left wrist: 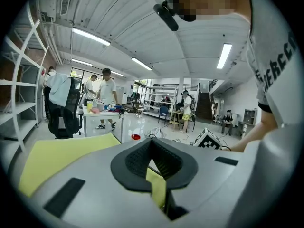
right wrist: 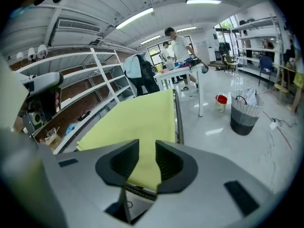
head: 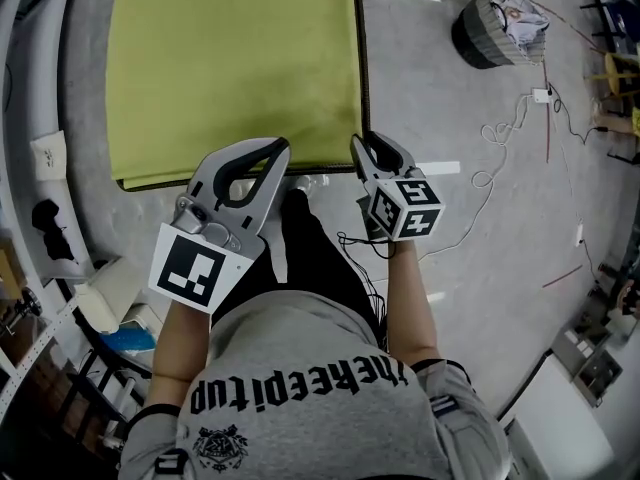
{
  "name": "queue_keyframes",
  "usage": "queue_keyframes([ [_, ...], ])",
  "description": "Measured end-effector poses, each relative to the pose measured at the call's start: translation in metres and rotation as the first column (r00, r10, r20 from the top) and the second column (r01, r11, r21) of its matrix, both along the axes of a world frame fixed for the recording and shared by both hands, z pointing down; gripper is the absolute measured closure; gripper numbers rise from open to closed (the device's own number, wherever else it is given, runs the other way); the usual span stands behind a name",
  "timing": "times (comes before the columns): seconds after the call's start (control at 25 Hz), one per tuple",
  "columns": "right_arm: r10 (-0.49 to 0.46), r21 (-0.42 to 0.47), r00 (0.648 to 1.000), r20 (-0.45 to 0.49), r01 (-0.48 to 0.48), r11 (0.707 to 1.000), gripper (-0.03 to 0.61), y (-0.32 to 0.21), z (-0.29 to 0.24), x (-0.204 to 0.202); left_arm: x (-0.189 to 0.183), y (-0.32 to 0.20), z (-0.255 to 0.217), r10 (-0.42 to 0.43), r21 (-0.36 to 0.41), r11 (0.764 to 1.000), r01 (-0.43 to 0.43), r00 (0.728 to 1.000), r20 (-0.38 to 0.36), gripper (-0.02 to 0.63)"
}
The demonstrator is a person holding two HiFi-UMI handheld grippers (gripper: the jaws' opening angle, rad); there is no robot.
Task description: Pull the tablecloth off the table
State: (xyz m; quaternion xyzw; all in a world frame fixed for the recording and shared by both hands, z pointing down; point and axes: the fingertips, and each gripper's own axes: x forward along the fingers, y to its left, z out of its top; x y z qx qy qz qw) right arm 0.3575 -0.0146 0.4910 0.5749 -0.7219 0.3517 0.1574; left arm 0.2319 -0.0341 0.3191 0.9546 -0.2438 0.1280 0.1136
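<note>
1. Tablecloth (head: 235, 68): yellow-green, lies flat over the table (head: 361, 88) & covers nearly the whole top. Dark table rim shows along the cloth's right side & near edge.
2. L gripper (head: 270, 151): tip sits over the cloth's near edge, toward its right end. Fingers (left wrist: 137, 161) are closed tight w/ a fold of the tablecloth pinched between them. A yellow strip shows in the slit just below the pads.
3. R gripper (head: 364, 148): at the table's near right corner, near the L gripper but apart from it. Fingers (right wrist: 119, 161) stand apart w/ a mid-width gap. The cloth's near edge & table rim show thru the gap, and the pads aren't pressing on anything.
4. Both grippers point fwd & down from the person's hands. The marker cubes (head: 405, 208) sit at the back, toward the person's grey shirt.
5. Floor: grey. A striped bin (head: 497, 28) stands right of the table, well apart from it. A white cable (head: 500, 138) loops across the floor nearer the person.
6. Bkgd: metal shelving (right wrist: 80, 87) runs along the table's left side. Several people (left wrist: 107, 87) stand at another table across the room.
</note>
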Motion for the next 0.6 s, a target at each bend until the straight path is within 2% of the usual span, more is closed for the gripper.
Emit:
queue_keyframes([
  [0.6,0.056,-0.203,0.998,0.018,-0.051,0.978,0.433,0.03,0.077,0.006,-0.003,-0.002,0.02,-0.017,-0.038,0.999,0.018,1.0,0.025,0.598],
])
